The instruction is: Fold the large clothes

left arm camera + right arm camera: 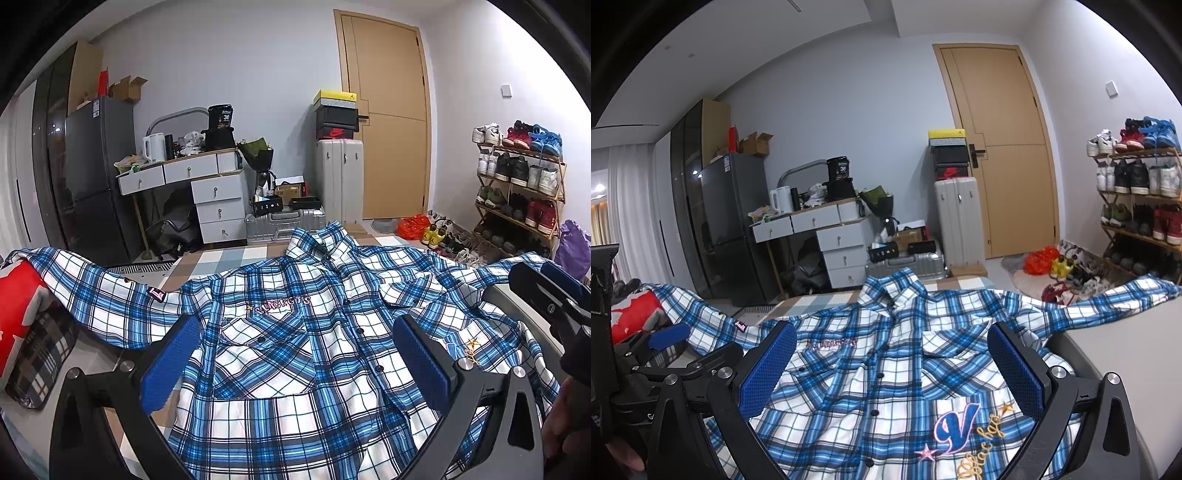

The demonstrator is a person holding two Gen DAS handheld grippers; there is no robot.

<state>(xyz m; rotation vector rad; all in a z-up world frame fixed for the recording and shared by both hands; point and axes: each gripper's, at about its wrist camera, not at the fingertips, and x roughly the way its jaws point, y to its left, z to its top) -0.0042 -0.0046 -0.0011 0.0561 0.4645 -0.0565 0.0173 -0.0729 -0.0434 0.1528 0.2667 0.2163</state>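
Across the bed, a blue-and-white plaid button-up shirt (295, 350) lies spread face up, sleeves out — folding not yet begun. Left gripper (299, 354) and right gripper (892, 362) hover released, empty; next, I judge, each must pinch a sleeve or side edge.

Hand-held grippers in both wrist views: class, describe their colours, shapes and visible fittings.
Each hand-held gripper, left and right, has two black angular arms with triangular cut-outs and round silver bolts. The fingers carry flat rectangular pads of bright blue, dimpled material. In the right wrist view, the left tool's black body and one blue pad show at the edge. No cables or sleeves are visible.
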